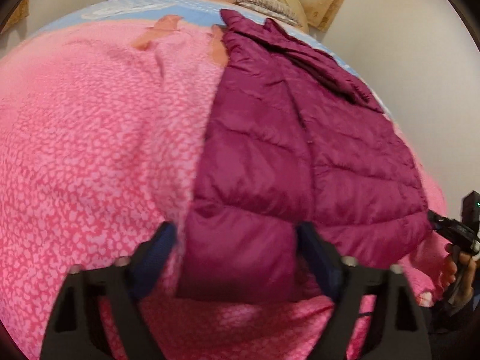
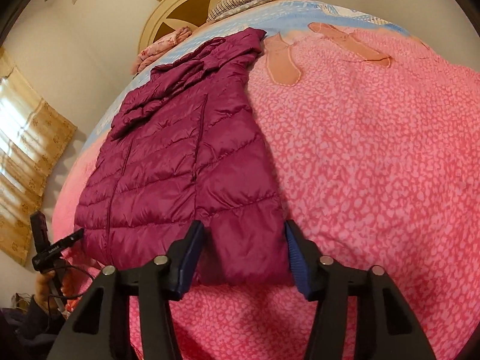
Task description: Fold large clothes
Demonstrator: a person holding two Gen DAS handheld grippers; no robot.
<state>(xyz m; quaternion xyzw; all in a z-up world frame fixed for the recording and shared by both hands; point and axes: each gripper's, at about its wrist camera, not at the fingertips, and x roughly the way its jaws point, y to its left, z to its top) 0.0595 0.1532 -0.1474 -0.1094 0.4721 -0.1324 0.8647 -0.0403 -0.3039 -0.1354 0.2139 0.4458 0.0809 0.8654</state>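
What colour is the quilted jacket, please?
The jacket is deep magenta, clearest in the right wrist view.

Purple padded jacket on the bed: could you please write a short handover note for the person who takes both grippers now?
Left gripper: open, fingers either side of the jacket's near left hem corner; no clear pinch.
Right gripper: open, fingers either side of the near right hem corner.
Jacket: flat on the pink blanket, collar towards the headboard; one sleeve seems laid over the upper part.
Done: jacket spread out.
Left: close on both corners, probably carry the hem up to the collar, then fold further.
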